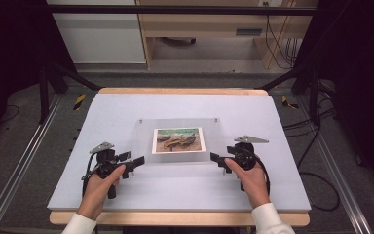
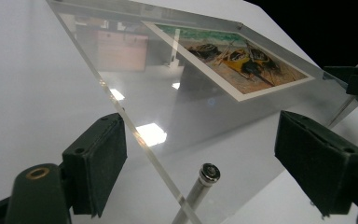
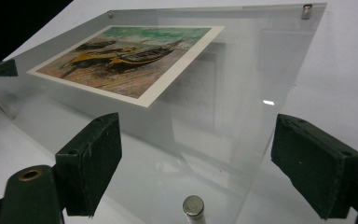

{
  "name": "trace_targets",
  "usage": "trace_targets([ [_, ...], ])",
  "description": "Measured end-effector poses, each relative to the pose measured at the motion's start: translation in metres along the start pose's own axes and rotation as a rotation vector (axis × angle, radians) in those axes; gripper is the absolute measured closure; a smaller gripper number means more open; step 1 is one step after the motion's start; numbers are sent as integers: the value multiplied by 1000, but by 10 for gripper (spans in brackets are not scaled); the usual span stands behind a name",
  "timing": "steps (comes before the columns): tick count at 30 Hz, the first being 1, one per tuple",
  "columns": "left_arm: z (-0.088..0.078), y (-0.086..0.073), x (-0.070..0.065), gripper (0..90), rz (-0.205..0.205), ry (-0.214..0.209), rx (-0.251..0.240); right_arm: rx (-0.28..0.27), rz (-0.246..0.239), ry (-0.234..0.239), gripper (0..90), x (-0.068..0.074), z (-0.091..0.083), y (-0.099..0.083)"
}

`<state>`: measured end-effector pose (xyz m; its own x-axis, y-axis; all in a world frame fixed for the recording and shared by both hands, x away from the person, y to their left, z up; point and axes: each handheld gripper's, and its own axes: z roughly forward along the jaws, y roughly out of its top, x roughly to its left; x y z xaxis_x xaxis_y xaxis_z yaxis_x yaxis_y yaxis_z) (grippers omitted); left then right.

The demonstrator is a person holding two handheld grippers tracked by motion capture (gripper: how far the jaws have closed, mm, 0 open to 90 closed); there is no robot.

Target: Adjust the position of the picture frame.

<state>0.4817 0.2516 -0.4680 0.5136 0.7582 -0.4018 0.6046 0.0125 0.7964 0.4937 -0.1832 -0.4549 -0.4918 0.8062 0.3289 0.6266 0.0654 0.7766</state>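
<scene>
While both jaws gape, the acrylic frame point(image 1: 177, 141) lies between left gripper point(image 1: 132, 163) and right gripper point(image 1: 217, 159).

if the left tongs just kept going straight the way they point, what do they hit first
Probably the near corner of the clear frame: the left tongs stand open with that corner and its metal post already between the jaws. Past it lies the boat picture. Depth is hard to judge.

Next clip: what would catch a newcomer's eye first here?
A clear acrylic frame lies mid-table on the white table, holding a boat picture at its centre. The left tool and right tool flank its near corners, jaws open. In both gripper views, a metal standoff pin stands under a corner of the frame, between the jaws.
</scene>
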Motion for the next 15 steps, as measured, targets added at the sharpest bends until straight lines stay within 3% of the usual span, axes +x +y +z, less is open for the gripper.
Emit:
trace_targets([
  [15, 2, 1, 2, 160, 1, -2, 1, 7, 24, 11, 153, -2, 1, 0],
])
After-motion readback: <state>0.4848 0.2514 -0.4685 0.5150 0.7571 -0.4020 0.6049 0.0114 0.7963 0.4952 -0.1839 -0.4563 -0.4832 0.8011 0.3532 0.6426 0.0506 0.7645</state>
